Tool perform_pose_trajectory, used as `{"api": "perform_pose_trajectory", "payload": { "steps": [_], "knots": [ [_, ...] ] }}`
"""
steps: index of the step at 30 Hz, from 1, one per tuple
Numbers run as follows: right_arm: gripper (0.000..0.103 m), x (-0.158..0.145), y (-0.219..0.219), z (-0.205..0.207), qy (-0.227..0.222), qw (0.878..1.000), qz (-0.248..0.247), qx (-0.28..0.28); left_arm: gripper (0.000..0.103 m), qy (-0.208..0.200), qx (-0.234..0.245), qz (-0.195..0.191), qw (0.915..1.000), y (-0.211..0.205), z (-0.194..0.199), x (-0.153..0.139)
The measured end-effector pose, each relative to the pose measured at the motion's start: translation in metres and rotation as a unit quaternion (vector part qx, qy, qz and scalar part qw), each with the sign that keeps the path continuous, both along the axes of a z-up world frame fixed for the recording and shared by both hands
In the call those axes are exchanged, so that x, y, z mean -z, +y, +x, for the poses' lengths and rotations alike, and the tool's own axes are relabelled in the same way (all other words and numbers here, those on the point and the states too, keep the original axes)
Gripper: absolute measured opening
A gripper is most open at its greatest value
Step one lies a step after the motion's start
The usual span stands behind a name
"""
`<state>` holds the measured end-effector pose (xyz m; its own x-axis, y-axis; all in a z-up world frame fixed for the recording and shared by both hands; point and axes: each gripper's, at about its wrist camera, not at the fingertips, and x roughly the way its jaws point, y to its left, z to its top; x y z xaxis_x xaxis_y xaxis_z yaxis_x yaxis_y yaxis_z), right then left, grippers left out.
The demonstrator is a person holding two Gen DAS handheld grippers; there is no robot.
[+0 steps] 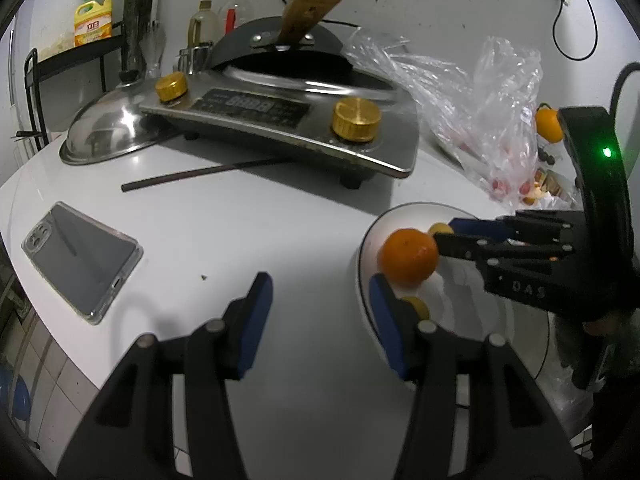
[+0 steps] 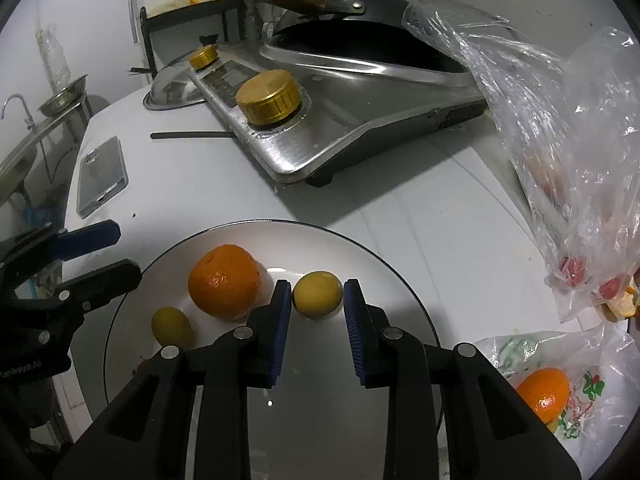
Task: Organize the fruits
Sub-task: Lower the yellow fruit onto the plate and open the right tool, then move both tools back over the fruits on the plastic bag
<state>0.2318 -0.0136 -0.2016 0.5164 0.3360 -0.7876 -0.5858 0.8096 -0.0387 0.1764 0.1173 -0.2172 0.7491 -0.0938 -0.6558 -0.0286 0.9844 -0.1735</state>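
A white plate (image 2: 360, 420) holds an orange (image 2: 225, 280) and two small yellow fruits, one at its left (image 2: 171, 325) and one in the middle (image 2: 318, 294). My right gripper (image 2: 316, 320) is open over the plate, its blue pads on either side of the middle yellow fruit with small gaps. My left gripper (image 1: 320, 320) is open and empty at the plate's left edge (image 1: 362, 264), where the orange (image 1: 408, 261) also shows. Another orange (image 2: 546, 394) lies on a printed bag at the right.
A steel induction cooker (image 1: 280, 120) with gold knobs and a black wok stands behind. A phone (image 1: 80, 258), a dark stick (image 1: 200, 174) and a steel lid (image 1: 108, 128) lie left. A clear plastic bag (image 2: 568, 152) with red fruit lies right.
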Motion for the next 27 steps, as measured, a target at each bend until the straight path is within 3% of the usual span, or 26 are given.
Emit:
{"api": "perform_pose_trajectory", "payload": {
  "steps": [27],
  "knots": [
    [0.031, -0.036, -0.035, -0.04, -0.034, 0.999, 0.025, 0.025, 0.053, -0.022, 0.016, 0.02, 0.9994, -0.033, -0.034, -0.025]
  ]
}}
